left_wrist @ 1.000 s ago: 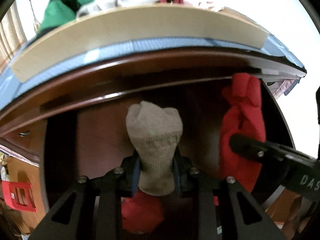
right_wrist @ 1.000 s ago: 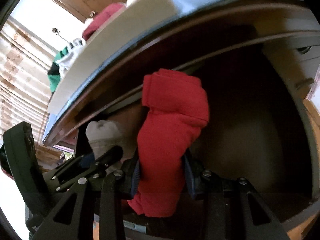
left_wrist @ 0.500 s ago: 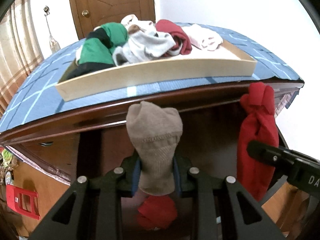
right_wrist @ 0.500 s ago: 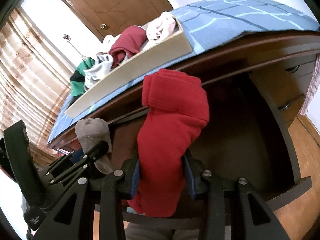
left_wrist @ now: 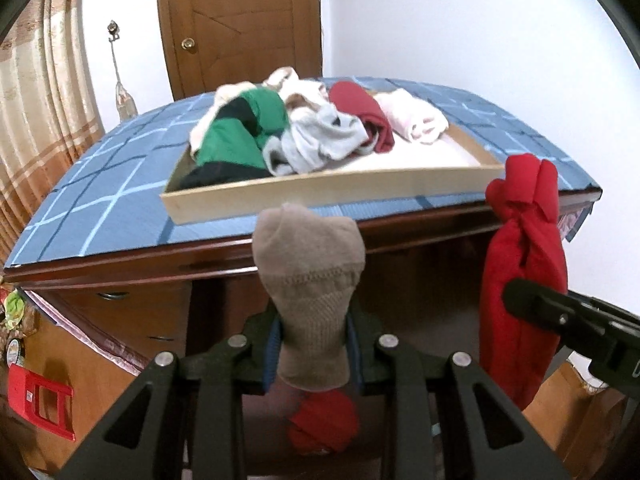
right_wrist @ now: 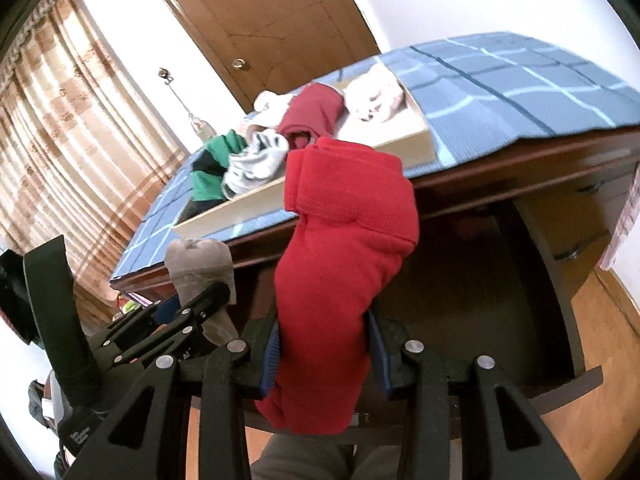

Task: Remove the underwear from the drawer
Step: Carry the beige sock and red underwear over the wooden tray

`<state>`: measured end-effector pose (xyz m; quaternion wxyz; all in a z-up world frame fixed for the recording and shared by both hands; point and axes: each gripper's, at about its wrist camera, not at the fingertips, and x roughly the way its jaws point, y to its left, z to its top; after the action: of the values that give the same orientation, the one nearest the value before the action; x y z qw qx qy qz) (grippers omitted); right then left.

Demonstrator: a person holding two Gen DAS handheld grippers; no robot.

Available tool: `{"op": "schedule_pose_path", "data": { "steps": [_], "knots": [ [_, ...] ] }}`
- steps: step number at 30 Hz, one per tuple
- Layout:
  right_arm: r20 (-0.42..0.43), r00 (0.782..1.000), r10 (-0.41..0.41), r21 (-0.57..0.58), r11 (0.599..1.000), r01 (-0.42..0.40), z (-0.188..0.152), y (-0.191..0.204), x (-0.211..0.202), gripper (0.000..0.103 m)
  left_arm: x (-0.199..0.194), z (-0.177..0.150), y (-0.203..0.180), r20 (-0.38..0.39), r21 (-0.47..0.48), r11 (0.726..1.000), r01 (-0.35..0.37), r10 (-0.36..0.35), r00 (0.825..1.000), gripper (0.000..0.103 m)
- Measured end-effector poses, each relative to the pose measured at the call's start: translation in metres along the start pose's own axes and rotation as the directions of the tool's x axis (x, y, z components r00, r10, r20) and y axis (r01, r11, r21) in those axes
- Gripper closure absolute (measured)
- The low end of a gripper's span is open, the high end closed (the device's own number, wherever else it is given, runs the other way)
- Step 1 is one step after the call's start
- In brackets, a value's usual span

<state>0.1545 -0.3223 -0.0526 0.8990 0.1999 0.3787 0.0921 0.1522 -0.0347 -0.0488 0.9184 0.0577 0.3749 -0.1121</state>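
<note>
My left gripper (left_wrist: 314,344) is shut on a rolled taupe underwear piece (left_wrist: 310,276), held up in front of the desk edge. My right gripper (right_wrist: 324,344) is shut on a rolled red underwear piece (right_wrist: 340,248), seen at the right of the left wrist view as the red roll (left_wrist: 520,264). The open drawer (right_wrist: 500,320) lies dark below both. Another red piece (left_wrist: 324,420) remains low in the drawer under my left gripper. A wooden tray (left_wrist: 328,194) on the desk top holds a heap of green, grey, dark red and pale pink garments.
A blue checked cloth (left_wrist: 100,208) covers the desk top (right_wrist: 520,80). Behind it stand a wooden door (left_wrist: 240,20) and a curtain (right_wrist: 60,140). A red plastic stool (left_wrist: 40,404) sits at the lower left. Closed side drawers (right_wrist: 580,220) flank the opening.
Both grippers rose out of the drawer with their rolls still held. The desk top, tray and door have come into full view, and the red roll moved right and up.
</note>
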Motion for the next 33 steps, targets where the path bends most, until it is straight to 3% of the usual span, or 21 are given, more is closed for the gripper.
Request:
{"op": "schedule_pose_path", "data": {
  "steps": [14,33],
  "knots": [
    [0.057,0.998,0.023,-0.062,0.998,-0.019,0.015,0.027,-0.006,0.062,-0.024,0.02,0.006,0.084,-0.003,1.0,0.002,-0.001,0.997,0.077],
    [0.183,0.983,0.03,-0.105,0.994,-0.011,0.08,0.033,-0.014,0.062,-0.026,0.087,0.001,0.19,0.033,0.999,-0.01,0.003,0.982,0.077]
  ]
}}
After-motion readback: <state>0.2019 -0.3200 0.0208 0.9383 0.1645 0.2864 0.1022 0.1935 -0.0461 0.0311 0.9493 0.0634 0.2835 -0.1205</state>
